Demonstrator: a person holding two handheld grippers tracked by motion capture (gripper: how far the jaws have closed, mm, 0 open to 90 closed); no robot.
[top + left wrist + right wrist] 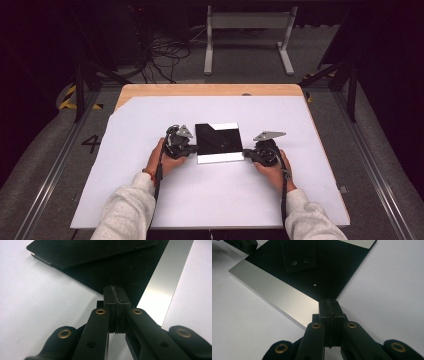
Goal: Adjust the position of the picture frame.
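1. Flat square black glossy panel (pixel 218 140) with brushed silver metal bands along two opposite edges: lies flat at the middle of the desk, between the two claws. In the high view one silver band runs along the near edge and a shorter one along the far edge.
2. White sheet (pixel 215 195) covering most of the desk: the panel rests directly on it.
3. Light wooden desk (pixel 210 89): bare wood shows as a strip along the far edge, beyond the white sheet.
4. Left claw (pixel 189 148), black, two-jawed, with a grey three-cornered plate on top: held in the person's left hand (pixel 162 159) at the panel's left edge. In the left gripper view (pixel 115 293) the jaws stand together, pads pressed face to face, nothing between them; the tips sit at the panel's edge, near the corner where the silver band begins.
5. Right claw (pixel 247 154), same build: held in the right hand (pixel 274 172) at the panel's near right corner. In the right gripper view (pixel 329 306) the jaws stand together and empty, tips at the corner where silver band and black face meet.
6. Light grey sleeves (pixel 130 210): cover both forearms, entering from the near edge.
7. Whether either claw's tips actually touch the panel cannot be told.
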